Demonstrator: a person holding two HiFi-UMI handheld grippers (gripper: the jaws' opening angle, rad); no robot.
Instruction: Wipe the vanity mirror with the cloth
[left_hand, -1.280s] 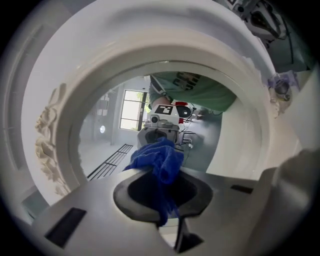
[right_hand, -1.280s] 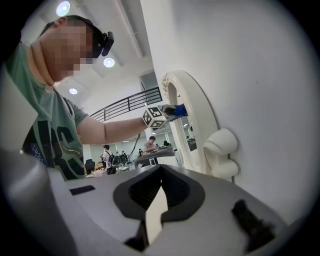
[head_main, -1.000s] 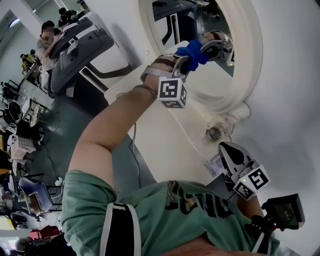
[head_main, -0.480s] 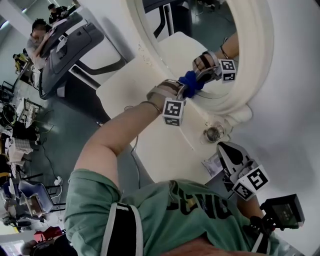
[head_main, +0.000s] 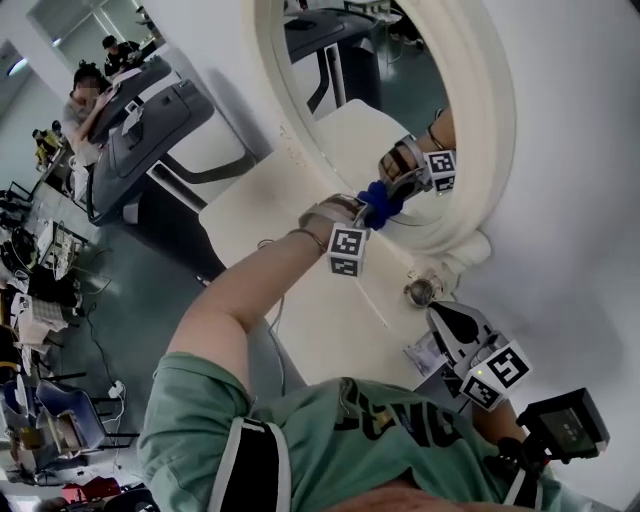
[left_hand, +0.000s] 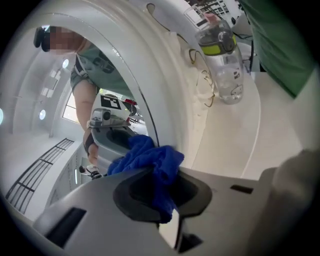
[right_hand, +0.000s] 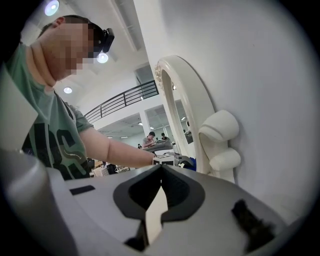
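My left gripper (head_main: 368, 208) has its jaws closed on the blue cloth (head_main: 386, 197), and a bunch of the cloth sticks out past the tips. The cloth touches the glass of the mirror (head_main: 350, 120) low down, just beside the white frame (head_main: 492, 130). The reflection of the gripper meets it there. The mirror stands upright on the white tabletop (head_main: 300, 280), against the wall. A clear bottle (left_hand: 222, 55) with a yellow-green band stands on the tabletop near the foot of the frame. My right gripper (head_main: 448, 322) hangs low by my body, well apart from the mirror. Its jaws are pressed together with nothing between them.
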